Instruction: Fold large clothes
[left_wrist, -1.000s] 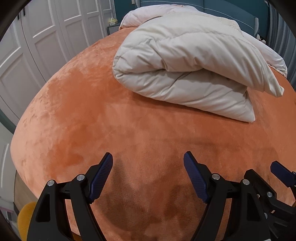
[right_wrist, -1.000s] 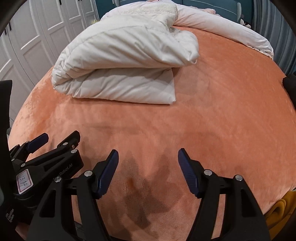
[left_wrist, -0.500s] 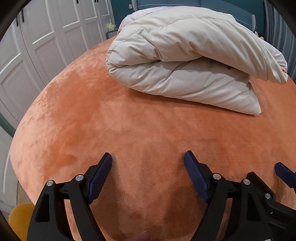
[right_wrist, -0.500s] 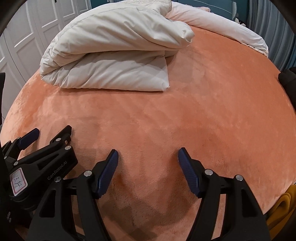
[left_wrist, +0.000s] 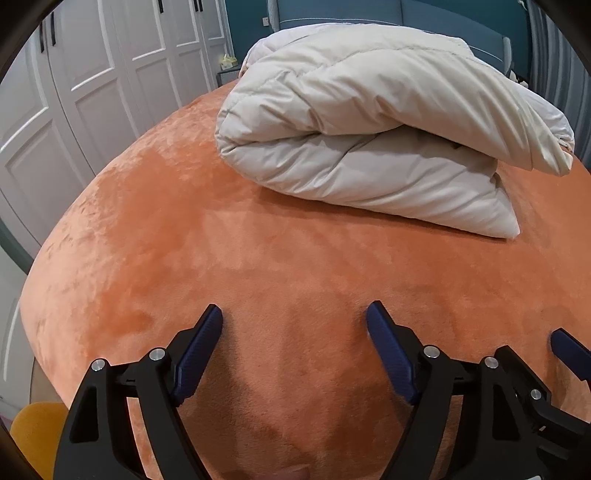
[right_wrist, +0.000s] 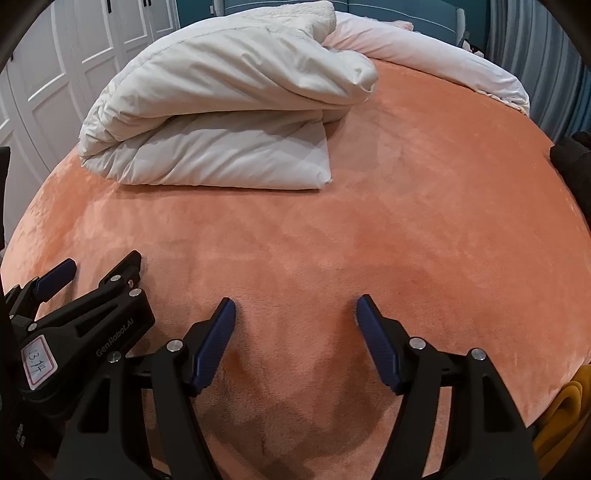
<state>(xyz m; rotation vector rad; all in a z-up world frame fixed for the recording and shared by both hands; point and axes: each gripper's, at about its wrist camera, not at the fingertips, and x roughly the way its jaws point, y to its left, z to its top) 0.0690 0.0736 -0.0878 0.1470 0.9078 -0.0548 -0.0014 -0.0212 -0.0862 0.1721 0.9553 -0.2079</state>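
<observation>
The bed (left_wrist: 155, 258) carried an orange cover, and the folded quilt (left_wrist: 369, 140) lay at its far side, well apart from both tongs. The left tongs (left_wrist: 293, 325) and the right tongs (right_wrist: 295, 317) hung over the bare cover, both open and holding nothing. To do the step well, I think each should take one near corner of the quilt and keep the edges even. Compared with a second ago, the quilt looked nearer and the far wall showed more.
</observation>
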